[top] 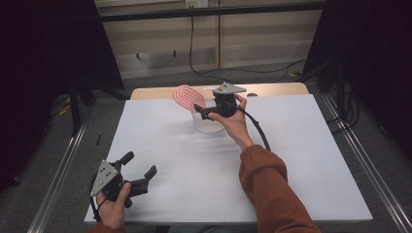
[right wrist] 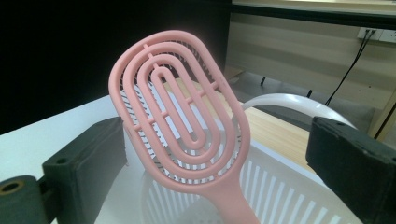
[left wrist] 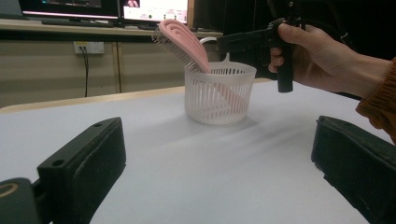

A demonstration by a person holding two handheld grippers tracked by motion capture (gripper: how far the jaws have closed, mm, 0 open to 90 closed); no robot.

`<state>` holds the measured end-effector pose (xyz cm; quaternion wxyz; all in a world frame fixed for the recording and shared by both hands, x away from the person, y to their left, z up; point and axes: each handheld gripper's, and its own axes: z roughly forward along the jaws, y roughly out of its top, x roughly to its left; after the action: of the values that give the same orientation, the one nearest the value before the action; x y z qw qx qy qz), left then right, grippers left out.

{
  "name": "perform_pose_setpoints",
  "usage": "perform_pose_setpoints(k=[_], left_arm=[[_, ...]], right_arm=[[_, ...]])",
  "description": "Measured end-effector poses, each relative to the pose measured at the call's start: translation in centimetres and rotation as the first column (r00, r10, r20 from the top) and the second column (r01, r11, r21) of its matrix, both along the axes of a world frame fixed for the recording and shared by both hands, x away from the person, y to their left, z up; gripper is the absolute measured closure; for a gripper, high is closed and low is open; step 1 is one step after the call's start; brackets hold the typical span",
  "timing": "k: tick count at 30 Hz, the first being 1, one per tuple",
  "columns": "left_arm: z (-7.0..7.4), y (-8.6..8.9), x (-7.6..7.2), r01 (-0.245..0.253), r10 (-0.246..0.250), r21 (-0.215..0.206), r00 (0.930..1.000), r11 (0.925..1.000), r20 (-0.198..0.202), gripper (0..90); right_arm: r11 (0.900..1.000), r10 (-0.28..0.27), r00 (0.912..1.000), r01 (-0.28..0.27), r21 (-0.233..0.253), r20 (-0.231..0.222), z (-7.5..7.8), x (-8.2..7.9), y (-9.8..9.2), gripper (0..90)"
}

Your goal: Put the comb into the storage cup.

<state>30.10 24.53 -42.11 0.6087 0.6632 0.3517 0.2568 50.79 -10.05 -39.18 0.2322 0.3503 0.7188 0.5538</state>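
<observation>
A pink oval hairbrush (top: pixel 184 94) stands handle-down in a white slotted basket (top: pixel 209 125) at the far middle of the table, its head leaning out to the left. My right gripper (top: pixel 200 111) hovers over the basket, open. In the right gripper view the brush head (right wrist: pixel 182 112) rises between the wide-apart jaws of that gripper (right wrist: pixel 219 151) without touching either, above the basket rim (right wrist: pixel 280 196). My left gripper (top: pixel 141 165) rests open at the near left corner, holding nothing. The left gripper view shows its own gripper (left wrist: pixel 219 163) facing the basket (left wrist: pixel 219 95), the brush (left wrist: pixel 180 42) and the right gripper (left wrist: pixel 233 43).
The white tabletop (top: pixel 301 160) has open surface all around the basket. A wooden edge (top: pixel 272 90) runs along the far side. Metal rails (top: pixel 369 165) flank the table, and black cables (top: pixel 233 73) lie on the floor beyond.
</observation>
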Motion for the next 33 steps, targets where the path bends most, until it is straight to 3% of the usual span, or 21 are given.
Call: perform_pose_setpoints(k=[23, 33], left_arm=[[0.1, -0.1, 0.1, -0.025, 0.025, 0.008, 0.9996, 0.9996, 0.011, 3.0], [0.1, 0.1, 0.2, -0.031, 0.031, 0.014, 0.9994, 0.9994, 0.013, 3.1]], right_arm=[[0.998, -0.06, 0.9972, 0.059, 0.024, 0.045, 1.0, -2.0, -2.7, 3.2], [0.996, -0.088, 0.9936, 0.088, -0.004, 0.071, 1.4, -2.9, -3.3, 3.1]])
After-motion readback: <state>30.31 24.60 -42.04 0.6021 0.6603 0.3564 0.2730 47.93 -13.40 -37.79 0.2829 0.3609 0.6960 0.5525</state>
